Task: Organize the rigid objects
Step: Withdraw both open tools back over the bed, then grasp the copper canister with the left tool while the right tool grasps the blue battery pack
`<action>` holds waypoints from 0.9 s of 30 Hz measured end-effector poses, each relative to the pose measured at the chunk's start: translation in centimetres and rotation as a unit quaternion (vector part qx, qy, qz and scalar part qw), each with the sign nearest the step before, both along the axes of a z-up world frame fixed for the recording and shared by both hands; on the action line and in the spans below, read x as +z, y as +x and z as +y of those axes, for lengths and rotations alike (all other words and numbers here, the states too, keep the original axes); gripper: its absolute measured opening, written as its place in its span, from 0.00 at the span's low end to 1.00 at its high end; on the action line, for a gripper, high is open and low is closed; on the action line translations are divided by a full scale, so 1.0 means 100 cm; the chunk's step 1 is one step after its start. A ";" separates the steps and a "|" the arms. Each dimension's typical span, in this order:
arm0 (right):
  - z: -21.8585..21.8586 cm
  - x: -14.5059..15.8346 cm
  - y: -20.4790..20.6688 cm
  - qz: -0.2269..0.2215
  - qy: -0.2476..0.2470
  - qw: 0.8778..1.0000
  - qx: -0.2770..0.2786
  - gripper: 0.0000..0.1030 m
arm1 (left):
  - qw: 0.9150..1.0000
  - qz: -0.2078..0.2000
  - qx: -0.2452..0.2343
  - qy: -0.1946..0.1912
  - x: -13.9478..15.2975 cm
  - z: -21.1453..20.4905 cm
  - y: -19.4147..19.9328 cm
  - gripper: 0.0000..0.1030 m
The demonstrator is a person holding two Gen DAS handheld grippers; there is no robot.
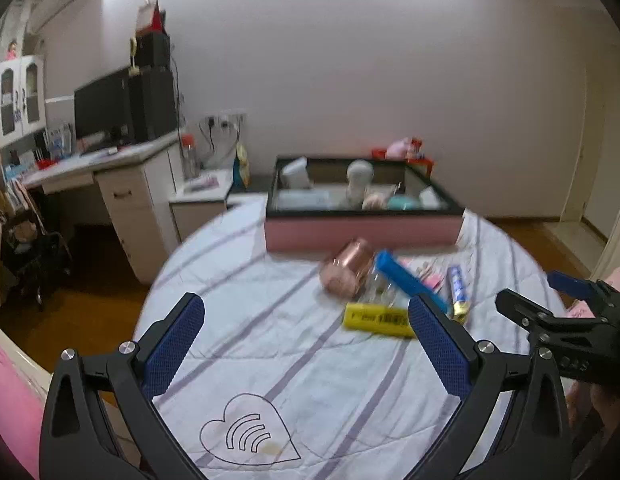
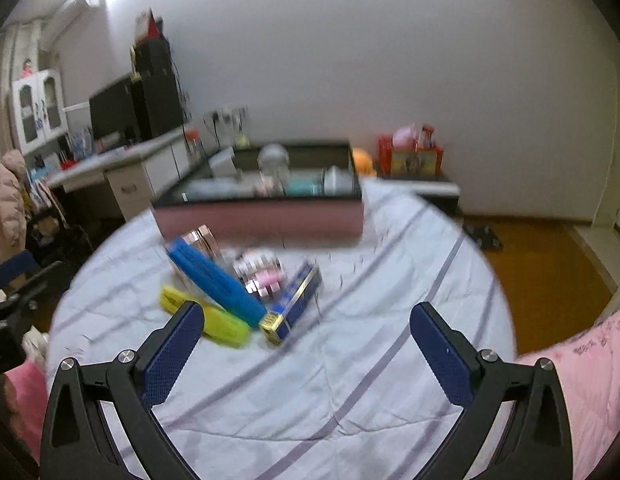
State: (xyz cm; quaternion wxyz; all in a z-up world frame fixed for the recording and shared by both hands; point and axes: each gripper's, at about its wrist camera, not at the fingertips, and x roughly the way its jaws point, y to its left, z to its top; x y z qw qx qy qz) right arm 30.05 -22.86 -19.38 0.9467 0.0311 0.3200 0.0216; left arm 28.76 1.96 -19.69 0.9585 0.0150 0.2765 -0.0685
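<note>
A pale striped quilt (image 1: 294, 360) bears a pink tray with a black rim (image 1: 362, 232), already holding several things. Before it lie a copper jar (image 1: 346, 268), blue box (image 1: 406, 278) and yellow box (image 1: 376, 318), its print blurred. Left gripper (image 1: 306, 344) and right gripper (image 2: 306, 346), blue textured pads, gape wide and empty just short of that pile.

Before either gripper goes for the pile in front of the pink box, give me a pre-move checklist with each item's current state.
1. Left gripper open and holding nothing: ok.
2. Right gripper open and holding nothing: ok.
3. Pile items separated for a clean pick: not ok; the blue bar lies across the yellow box, with the dark blue gold-ended box close beside them.
4. Copper-coloured cup upright: not ok, it lies on its side.
5. Free space in the pink box: cannot tell, contents are blurred.
6. Grippers apart from each other: ok.
</note>
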 end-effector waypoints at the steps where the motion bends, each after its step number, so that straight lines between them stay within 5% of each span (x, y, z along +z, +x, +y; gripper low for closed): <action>1: 0.000 -0.009 0.010 0.021 -0.005 1.000 -0.002 1.00 | 1.000 0.009 0.000 0.002 -0.005 0.001 0.005 1.00; 11: 0.001 -0.046 0.064 0.107 -0.021 0.994 0.007 0.97 | 0.999 0.052 -0.006 0.007 -0.028 0.005 0.036 1.00; 16: -0.013 -0.047 0.067 0.118 -0.021 0.993 0.000 0.60 | 0.998 0.066 -0.014 0.005 -0.037 0.003 0.047 1.00; 24: -0.010 -0.047 0.081 0.122 -0.031 0.992 0.027 0.54 | 0.995 0.088 -0.027 0.027 -0.044 -0.003 0.080 1.00; 27: -0.005 -0.047 0.091 0.126 -0.034 0.990 0.051 0.29 | 0.995 0.094 -0.035 0.025 -0.043 -0.008 0.093 1.00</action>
